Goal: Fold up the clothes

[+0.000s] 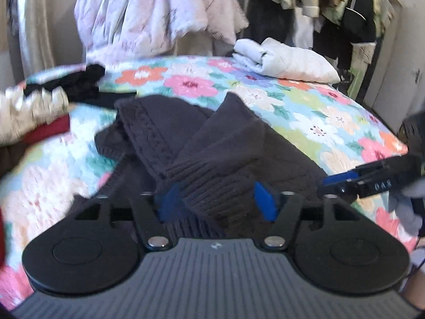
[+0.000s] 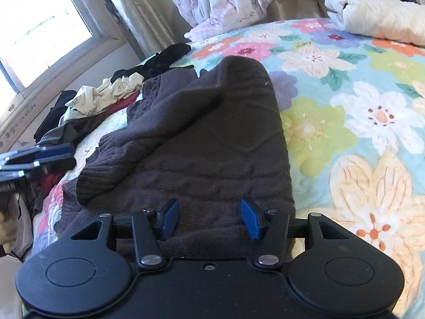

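- The dark grey knit sweater [image 2: 202,138] lies on the flowered bedspread [image 2: 372,122], partly folded: one sleeve, with its ribbed cuff [image 1: 212,186], is laid across the body toward me.
- My left claw [image 1: 216,202] stands well apart at the jaws. The cuff runs up between the blue pads [image 1: 263,199], but they do not press on it, so I hold nothing there.
- My right claw [image 2: 209,219] is about as wide open, hovering over the sweater's near edge. The knit shows between its pads [image 2: 249,218]; whether they touch the cloth I cannot tell, and they grip nothing.
- Each claw shows in the other's view: the right one at the right edge of the left camera, the left one at the left edge of the right camera, both just beside the sweater.
- Left of the sweater sits a loose heap of clothes [image 2: 106,98], cream, red and black.
- At the far side of the bed lies a white folded garment [image 1: 287,59].
- Beyond it a pale floral blanket [image 1: 148,13] hangs down, with dark hanging clothes [image 1: 353,13] to the right.
- A bright window [image 2: 39,29] is at the left.
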Demonstrator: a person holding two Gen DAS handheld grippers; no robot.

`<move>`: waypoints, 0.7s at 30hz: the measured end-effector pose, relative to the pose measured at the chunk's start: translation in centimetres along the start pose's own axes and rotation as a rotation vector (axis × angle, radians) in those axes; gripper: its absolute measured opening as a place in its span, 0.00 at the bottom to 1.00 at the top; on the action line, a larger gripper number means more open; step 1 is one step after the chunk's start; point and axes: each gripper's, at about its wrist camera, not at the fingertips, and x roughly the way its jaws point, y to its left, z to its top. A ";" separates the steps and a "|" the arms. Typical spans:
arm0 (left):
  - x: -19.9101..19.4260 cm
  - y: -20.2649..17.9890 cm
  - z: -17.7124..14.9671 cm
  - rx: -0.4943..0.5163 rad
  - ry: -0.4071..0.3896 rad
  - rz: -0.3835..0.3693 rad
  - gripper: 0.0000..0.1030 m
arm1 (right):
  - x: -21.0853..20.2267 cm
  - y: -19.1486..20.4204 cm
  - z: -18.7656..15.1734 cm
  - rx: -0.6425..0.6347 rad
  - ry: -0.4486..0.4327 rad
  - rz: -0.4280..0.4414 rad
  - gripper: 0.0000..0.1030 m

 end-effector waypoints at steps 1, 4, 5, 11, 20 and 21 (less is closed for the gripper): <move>0.7 0.4 -0.1 -0.033 0.013 -0.005 0.68 | 0.0 0.2 0.0 -0.006 0.001 -0.001 0.56; 3.0 1.2 -1.0 -0.117 0.050 -0.006 0.68 | -0.2 0.6 -0.1 -0.024 0.004 -0.006 0.56; 3.6 1.6 -1.2 -0.152 0.052 -0.001 0.65 | -0.2 0.7 -0.1 -0.027 0.004 -0.005 0.56; 5.7 3.9 -0.6 -0.321 0.060 -0.061 0.06 | 0.1 0.4 0.0 -0.028 0.018 -0.019 0.56; 4.8 6.7 3.7 -0.235 -0.073 0.151 0.06 | 0.6 -0.2 0.1 -0.016 0.033 -0.042 0.57; 4.9 7.2 4.1 -0.223 -0.085 0.185 0.06 | 0.6 -0.2 0.0 -0.020 0.036 -0.043 0.57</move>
